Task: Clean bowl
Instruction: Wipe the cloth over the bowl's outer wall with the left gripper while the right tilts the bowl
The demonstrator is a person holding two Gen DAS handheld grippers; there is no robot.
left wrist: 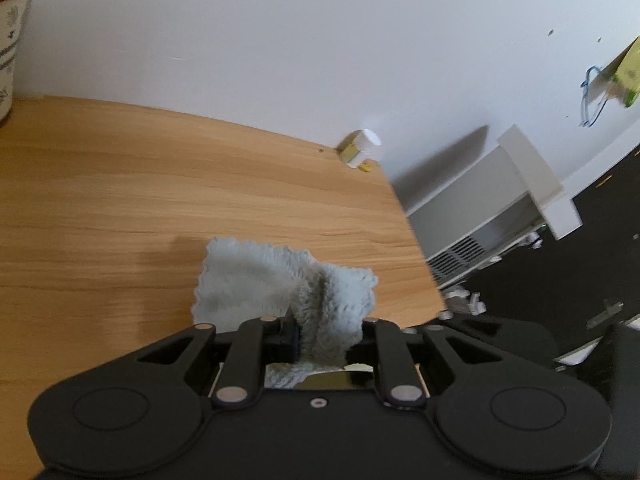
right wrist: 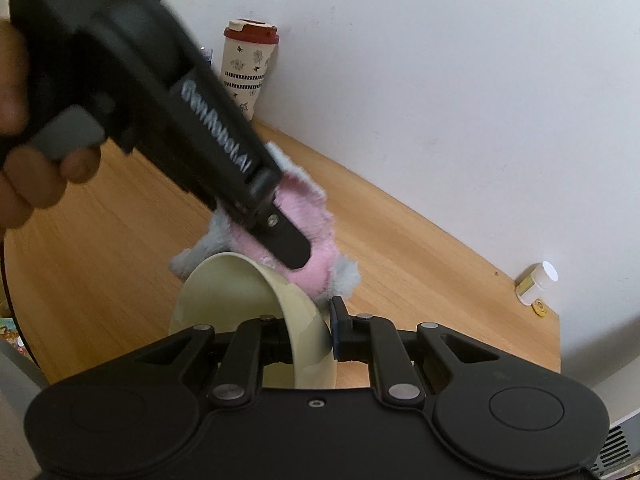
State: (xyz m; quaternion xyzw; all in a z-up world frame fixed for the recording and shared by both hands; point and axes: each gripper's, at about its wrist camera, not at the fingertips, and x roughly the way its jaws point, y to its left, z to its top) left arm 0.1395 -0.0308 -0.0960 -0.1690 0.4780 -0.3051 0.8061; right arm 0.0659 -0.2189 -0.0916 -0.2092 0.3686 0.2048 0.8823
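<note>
**Cloth in one gripper, bowl in the other, above a wooden table**

Left wrist view: left gripper (left wrist: 320, 336) clenched on a fluffy pale grey-blue cleaning cloth (left wrist: 280, 284), bunched between the fingers and hanging forward over the light wood-grain tabletop (left wrist: 120, 200). Gripped at a fold, probably to leave a loose pad of fabric free for wiping. No bowl anywhere in this view. Against the white wall (left wrist: 280, 40), a small white-capped jar with a gold band (left wrist: 360, 148) at the table's back corner; at far left, a patterned cream cup with a dark red lid (left wrist: 12, 40), cut off by the frame edge. To the right, beyond the table edge, blurred white and dark furniture, too indistinct to name.

Right wrist view: right gripper (right wrist: 312, 332) clamped on the rim of a pale cream ceramic bowl (right wrist: 240, 300), one finger inside the wall and one outside, bowl tipped on edge with its hollow facing left. Likely held so to offer a surface to the cloth. Lower part of the bowl hidden behind the gripper body. Across the upper left, the other black gripper, blurred, with a person's hand (right wrist: 24, 120) on its handle and the cloth, here showing a pink face and grey-blue fringe, pressed just behind and beside the bowl's upper rim. Actual contact between cloth and bowl hard to judge. Whether the bowl is soiled or already clean, impossible to tell; a few faint marks near the rim, unclear.
</note>
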